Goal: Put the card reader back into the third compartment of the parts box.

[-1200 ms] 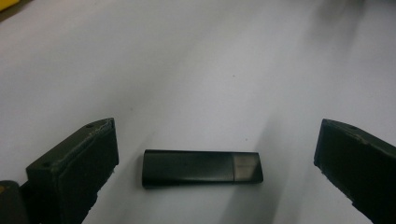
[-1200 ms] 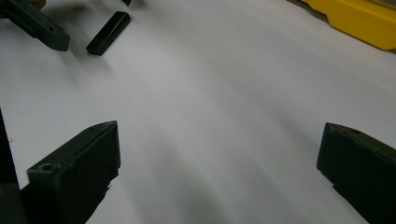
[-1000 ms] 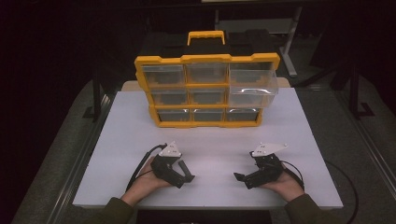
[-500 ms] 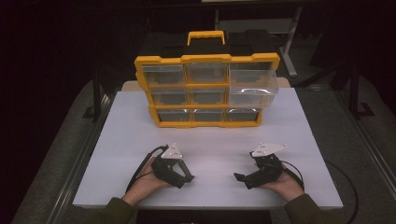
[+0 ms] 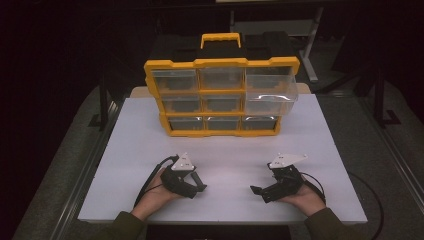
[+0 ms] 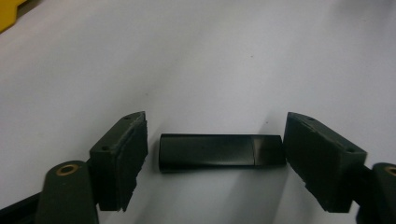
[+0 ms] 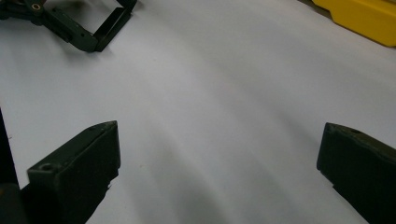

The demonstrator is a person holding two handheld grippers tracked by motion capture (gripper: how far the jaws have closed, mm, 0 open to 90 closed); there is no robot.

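A small black rectangular stick [image 6: 219, 151], like a USB drive, lies flat on the white table [image 5: 225, 145]. My left gripper [image 6: 215, 128] is open around it lengthwise. One jaw nearly touches the stick's end and the other stands a little off it. In the high view the left gripper [image 5: 198, 182] rests low at the front left of the table, held in a hand. My right gripper [image 7: 219, 130] is wide open over bare table with nothing between its fingers, and sits at the front right [image 5: 258, 194]. The right gripper view shows the stick [image 7: 112, 22] far off.
A yellow organizer case [image 5: 222, 95] with clear drawers stands upright at the back of the table, a black and yellow handle on top. Its top right drawer [image 5: 270, 92] juts out towards me. The table's front edge lies just below both hands.
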